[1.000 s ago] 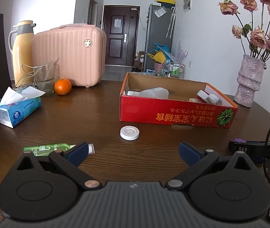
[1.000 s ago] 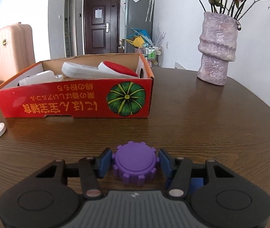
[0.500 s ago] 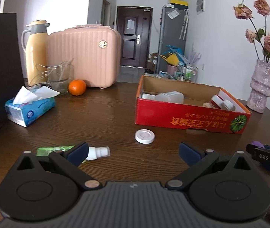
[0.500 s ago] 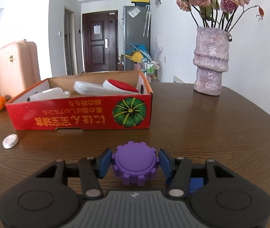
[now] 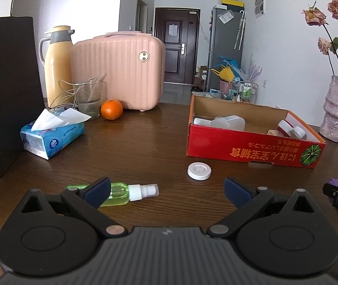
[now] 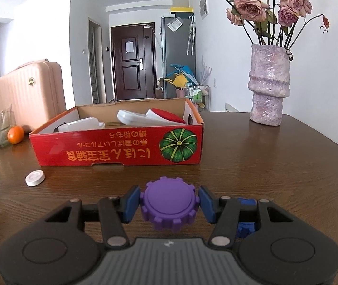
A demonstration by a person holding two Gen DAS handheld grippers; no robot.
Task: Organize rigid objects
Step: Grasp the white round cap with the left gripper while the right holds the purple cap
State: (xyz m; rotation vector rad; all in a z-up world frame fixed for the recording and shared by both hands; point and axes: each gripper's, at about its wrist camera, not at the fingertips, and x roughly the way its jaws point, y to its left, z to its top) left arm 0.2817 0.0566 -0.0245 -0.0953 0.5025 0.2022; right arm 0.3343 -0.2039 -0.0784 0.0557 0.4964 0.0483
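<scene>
Found the right claw (image 6: 170,201) clamped on a purple toothed knob (image 6: 169,199), gripped by its rim from both sides, flat face up, over the table (image 6: 276,166) and short of the red box (image 6: 116,152). Could not tell whether the knob hung clear of the wood. Found the left claw (image 5: 167,188) spread wide with nothing between its fingers, low over the table near a green spray bottle (image 5: 119,194) and a white lid (image 5: 199,171), both loose outside the box.

Judged the main risk as a slip. Gripped only on the tips of its teeth, so could twist or pop out if jolted or squeezed unevenly, then roll away across the smooth wood. Judged a second risk at the front wall of the box: if carried in too low, could catch the knob or the fingers on the cardboard edge and shove the light box back or tip it. Noted several white and red containers already inside; if dropped from too high, could bounce off them and jump out again. Saw a vase (image 6: 268,87) of dried flowers well to the right, apart from the likely path, and at risk only from a wide swing. On the left, could nudge the bottle and send it rolling if lowered carelessly.
</scene>
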